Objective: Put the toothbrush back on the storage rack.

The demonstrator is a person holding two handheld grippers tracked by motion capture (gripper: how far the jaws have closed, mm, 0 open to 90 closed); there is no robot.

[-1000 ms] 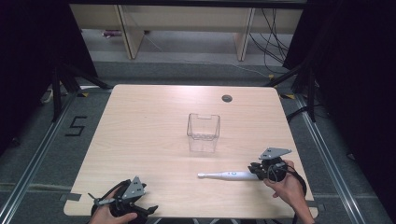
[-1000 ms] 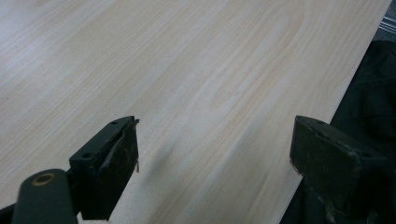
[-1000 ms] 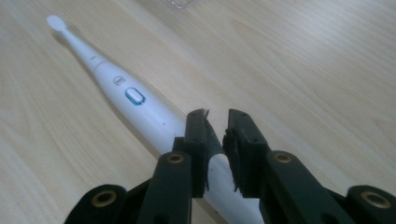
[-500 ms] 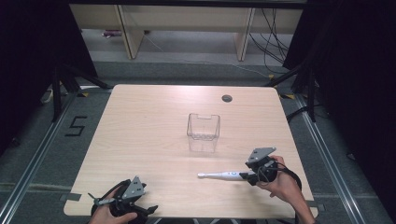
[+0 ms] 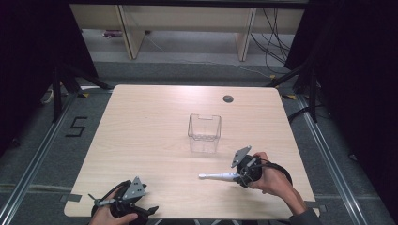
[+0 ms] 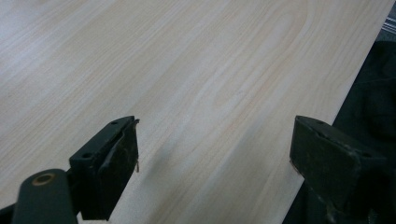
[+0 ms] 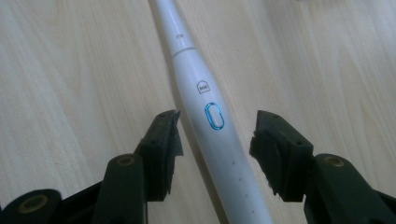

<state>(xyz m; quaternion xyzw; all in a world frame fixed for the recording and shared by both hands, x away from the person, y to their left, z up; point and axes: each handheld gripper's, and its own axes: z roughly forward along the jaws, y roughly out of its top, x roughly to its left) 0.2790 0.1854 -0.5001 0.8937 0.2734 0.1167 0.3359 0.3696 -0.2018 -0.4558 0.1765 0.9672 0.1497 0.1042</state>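
toothbrush (image 7: 212,126), between right gripper's (image 7: 215,140) parted jaws, untouched

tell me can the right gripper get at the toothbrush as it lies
Probably yes: the right gripper already has its open jaws either side of the toothbrush handle on the table, pads apart from it, nothing between.

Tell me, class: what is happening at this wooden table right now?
A person works with a two-jaw gripper in each hand. The right gripper straddles the handle of a white electric toothbrush lying flat on the light wooden table; its jaws have just been opening and stand apart from the handle on both sides, so nothing is gripped. The left gripper rests open near the table's near edge. A clear plastic container stands upright mid-table.
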